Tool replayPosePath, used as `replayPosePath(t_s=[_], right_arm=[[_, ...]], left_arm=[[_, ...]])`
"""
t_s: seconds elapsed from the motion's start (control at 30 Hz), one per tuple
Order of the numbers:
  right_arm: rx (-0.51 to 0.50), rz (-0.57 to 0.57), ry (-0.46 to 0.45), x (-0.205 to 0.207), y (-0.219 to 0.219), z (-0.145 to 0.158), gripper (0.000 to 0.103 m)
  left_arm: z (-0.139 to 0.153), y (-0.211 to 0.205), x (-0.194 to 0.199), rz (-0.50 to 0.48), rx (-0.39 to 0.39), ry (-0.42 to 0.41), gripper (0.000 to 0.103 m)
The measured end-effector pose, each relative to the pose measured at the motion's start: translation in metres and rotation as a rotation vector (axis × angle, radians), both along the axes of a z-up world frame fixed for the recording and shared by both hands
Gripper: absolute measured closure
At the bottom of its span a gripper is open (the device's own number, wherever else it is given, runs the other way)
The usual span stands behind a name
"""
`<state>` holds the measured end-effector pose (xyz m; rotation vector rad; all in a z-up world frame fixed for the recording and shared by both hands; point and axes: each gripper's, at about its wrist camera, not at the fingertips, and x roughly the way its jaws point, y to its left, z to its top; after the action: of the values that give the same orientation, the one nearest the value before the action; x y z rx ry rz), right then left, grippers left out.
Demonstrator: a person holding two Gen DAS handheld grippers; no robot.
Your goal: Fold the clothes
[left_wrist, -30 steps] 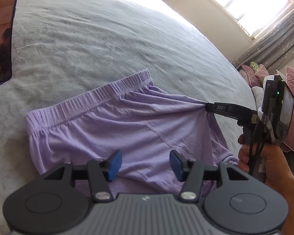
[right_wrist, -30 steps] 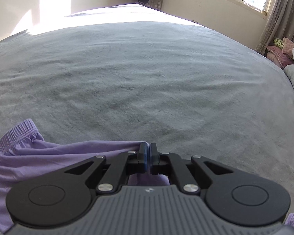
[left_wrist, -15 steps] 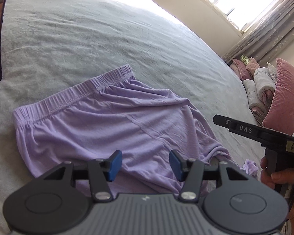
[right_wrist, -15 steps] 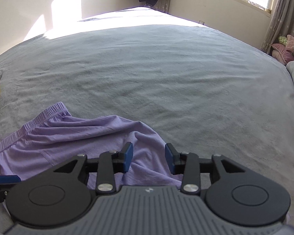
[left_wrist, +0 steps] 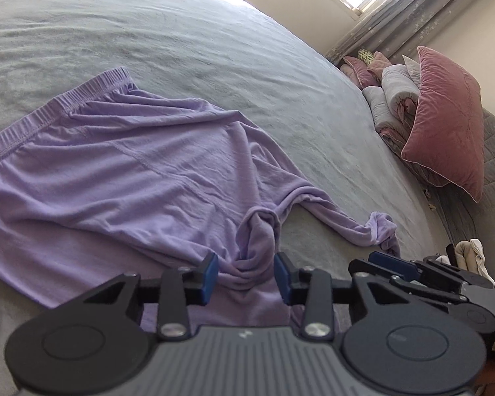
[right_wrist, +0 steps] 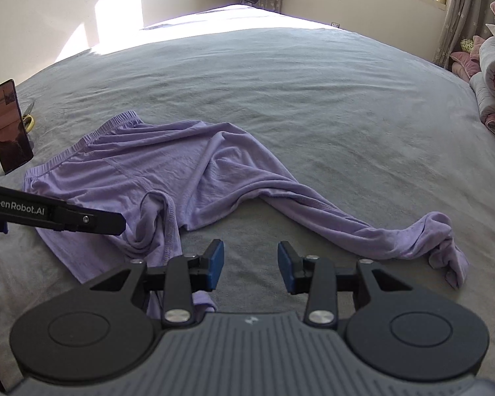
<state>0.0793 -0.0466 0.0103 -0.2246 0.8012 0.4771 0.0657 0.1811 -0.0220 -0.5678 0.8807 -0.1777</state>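
Lilac trousers [left_wrist: 122,171] lie rumpled on the grey bed [left_wrist: 214,52], waistband at the far left, one leg trailing right to a bunched cuff [left_wrist: 379,231]. They also show in the right wrist view [right_wrist: 168,171], cuff [right_wrist: 445,241] at right. My left gripper [left_wrist: 246,277] is open, its blue pads either side of a bunched fold of the near leg. My right gripper [right_wrist: 250,265] is open and empty above bare bedcover between the two legs; it also shows in the left wrist view [left_wrist: 392,265]. The left gripper's finger [right_wrist: 66,216] reaches in from the left.
A phone [right_wrist: 8,128] stands propped at the bed's left edge with a yellow-handled tool [right_wrist: 28,118] behind it. Pink pillows [left_wrist: 445,122] and rolled grey bedding [left_wrist: 396,99] are piled at the right. A window with curtains [right_wrist: 455,6] is behind.
My right gripper let go of the trouser fabric, opened and pulled back toward me. The trouser leg dropped onto the bed. Both cameras drew back, showing more of the trousers.
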Motion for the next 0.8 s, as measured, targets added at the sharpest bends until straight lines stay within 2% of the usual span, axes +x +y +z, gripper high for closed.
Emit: replayPosePath(t_s=[0.2,0.37,0.57,0.67,0.73,0.8], right_arm=[[0.042,0.016,0.008,-0.034,-0.021,-0.004,0.063],[0.097,0.081,0.016,-0.061,-0.029,-0.008,0.063],[0.099,0.160,0.015,-0.083,-0.030,-0.021,0.063],[0.062,0.187,0.006,-0.085,-0.030,-0.034,0.074],[0.040,0.194,-0.001,-0.084,-0.031,-0.041,0.094],[0.057,0.177,-0.004,-0.080,-0.037,-0.044,0.100]], left_arm=[[-0.002,-0.022,-0.001,-0.102,-0.044,0.005,0.071],[-0.006,-0.032,0.000,-0.121,-0.039,0.017,0.071],[-0.010,-0.040,0.001,-0.134,-0.030,0.030,0.072],[-0.011,-0.043,0.003,-0.137,-0.031,0.032,0.072],[-0.012,-0.045,0.005,-0.137,-0.022,0.033,0.072],[-0.013,-0.048,0.006,-0.135,-0.011,0.036,0.072]])
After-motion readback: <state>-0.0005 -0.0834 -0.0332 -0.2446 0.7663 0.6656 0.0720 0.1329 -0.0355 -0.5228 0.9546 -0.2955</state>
